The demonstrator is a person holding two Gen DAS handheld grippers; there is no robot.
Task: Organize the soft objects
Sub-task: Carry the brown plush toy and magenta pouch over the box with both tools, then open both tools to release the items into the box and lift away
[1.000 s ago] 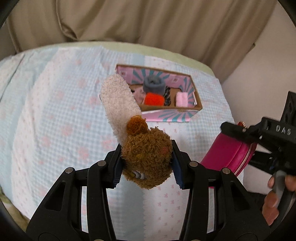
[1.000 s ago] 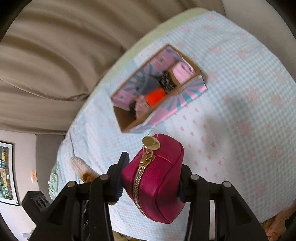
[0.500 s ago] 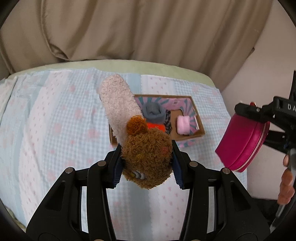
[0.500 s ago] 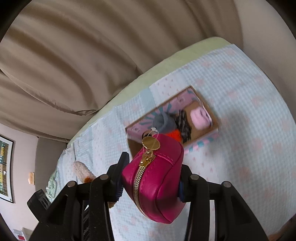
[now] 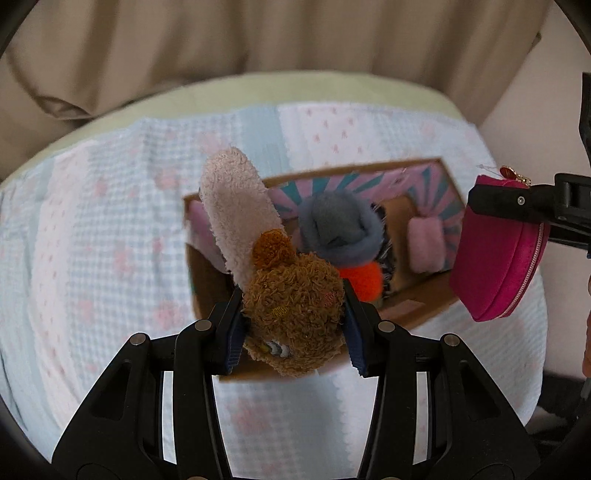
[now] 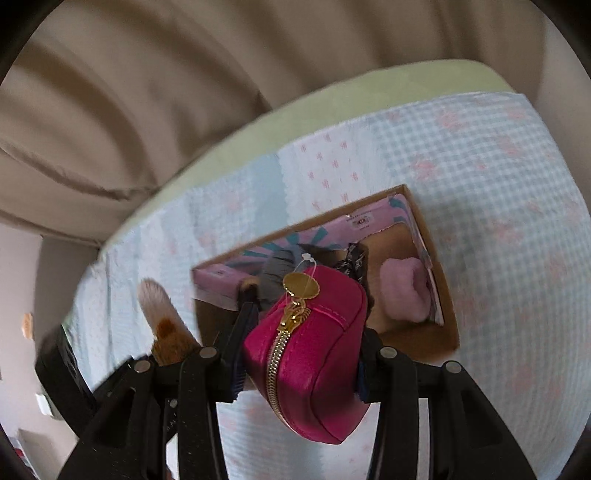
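My left gripper (image 5: 293, 334) is shut on a brown plush toy (image 5: 295, 314) with a long cream fuzzy part (image 5: 236, 210), held over the near left end of an open cardboard box (image 5: 424, 310). My right gripper (image 6: 301, 354) is shut on a magenta zip pouch (image 6: 310, 354) with a gold zipper, held above the box (image 6: 439, 339); the pouch also shows in the left wrist view (image 5: 498, 258). The box holds a grey soft item (image 5: 338, 229), an orange one (image 5: 364, 282) and a pink one (image 5: 424, 240).
The box lies on a bed with a pale blue and pink checked cover (image 5: 92, 240) and a green edge (image 5: 258, 88). Beige curtains (image 5: 258, 33) hang behind. A wall (image 5: 535, 92) stands at the right of the bed.
Both grippers have moved forward toward the box with their loads; the box now looks larger and lies right under the plush toy and the pouch.
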